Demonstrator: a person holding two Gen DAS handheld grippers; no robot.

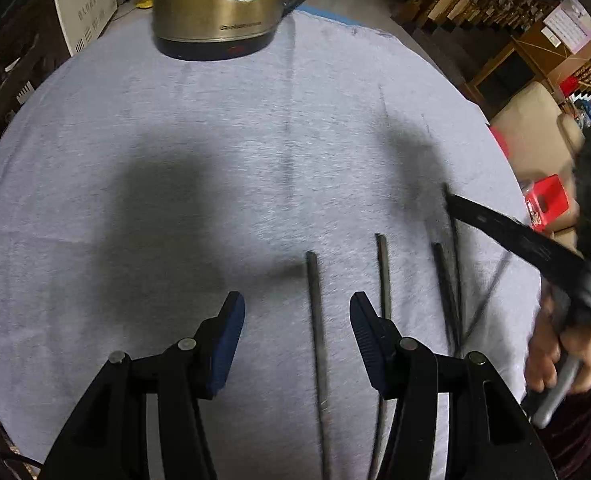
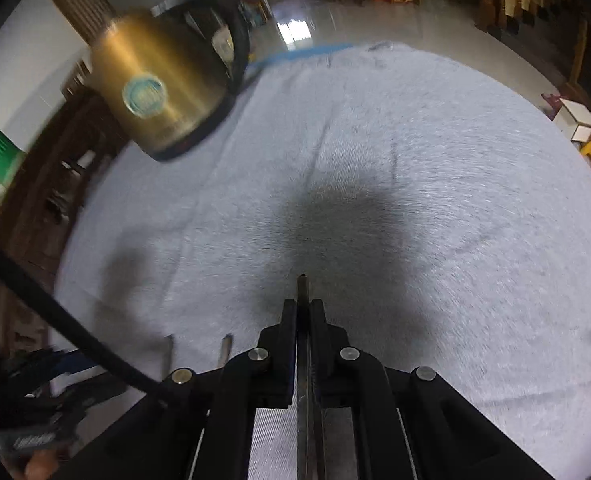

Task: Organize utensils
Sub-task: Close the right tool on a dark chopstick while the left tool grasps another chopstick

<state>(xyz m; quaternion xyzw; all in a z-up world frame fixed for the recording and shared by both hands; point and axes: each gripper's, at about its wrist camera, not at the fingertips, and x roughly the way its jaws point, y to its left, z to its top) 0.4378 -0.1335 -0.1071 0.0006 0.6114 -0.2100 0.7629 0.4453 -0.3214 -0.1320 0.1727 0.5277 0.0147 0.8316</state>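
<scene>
Your right gripper [image 2: 303, 312] is squeezed tight on one thin dark stick [image 2: 302, 292], likely a chopstick, and only its tip pokes out past the fingers. You hold it near its end, probably so you can lay it down straight beside the others. Your left gripper [image 1: 295, 320] is wide open and holds nothing. It hangs low over the gray cloth [image 1: 215, 140], with one stick [image 1: 315, 320] lying right between its two fingers, so it looks ready to pinch that one next. Think of the gold kettle [image 1: 215, 0] as the far end of the table. All the sticks lie on the side of the cloth away from the kettle, close to you, and their tips point toward it. They lie side by side like a row, which is how you want them tidy. Another stick [image 1: 383, 272] lies just to the right of the one between the fingers, and more thin sticks [image 1: 445, 288] lie further right, near where your right gripper comes in. The right wrist view is blurry.
</scene>
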